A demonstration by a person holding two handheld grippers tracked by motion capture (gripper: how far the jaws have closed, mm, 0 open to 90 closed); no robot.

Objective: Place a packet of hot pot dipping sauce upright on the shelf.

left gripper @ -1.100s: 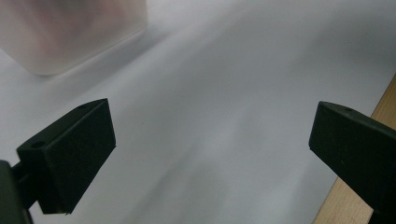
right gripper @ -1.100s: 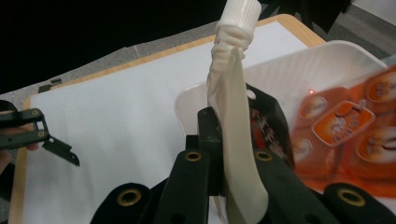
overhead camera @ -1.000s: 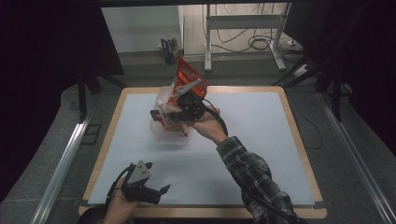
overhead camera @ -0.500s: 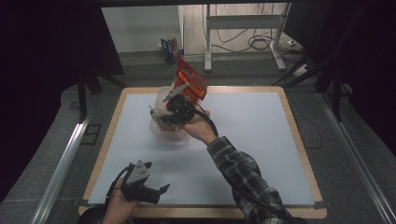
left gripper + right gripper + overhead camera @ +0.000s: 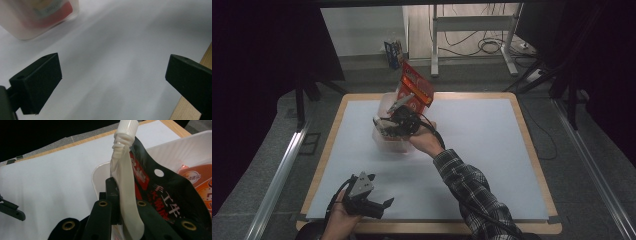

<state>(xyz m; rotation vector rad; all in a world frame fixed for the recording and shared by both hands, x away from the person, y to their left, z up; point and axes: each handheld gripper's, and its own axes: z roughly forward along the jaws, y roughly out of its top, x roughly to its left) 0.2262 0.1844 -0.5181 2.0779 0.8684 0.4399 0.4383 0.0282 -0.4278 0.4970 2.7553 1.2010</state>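
Right tool (image 5: 404,105) pinches one spouted pouch (image 5: 414,89) over one tub (image 5: 384,107); left tool (image 5: 384,202) spread wide.

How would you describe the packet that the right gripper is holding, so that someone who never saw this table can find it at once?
Start at the white table and find the translucent plastic tub near its far left part. Directly above the tub, the right gripper is shut on a red-orange pouch and holds it in the air. Unlike the packets lying in the tub, this pouch has a white screw-cap spout.
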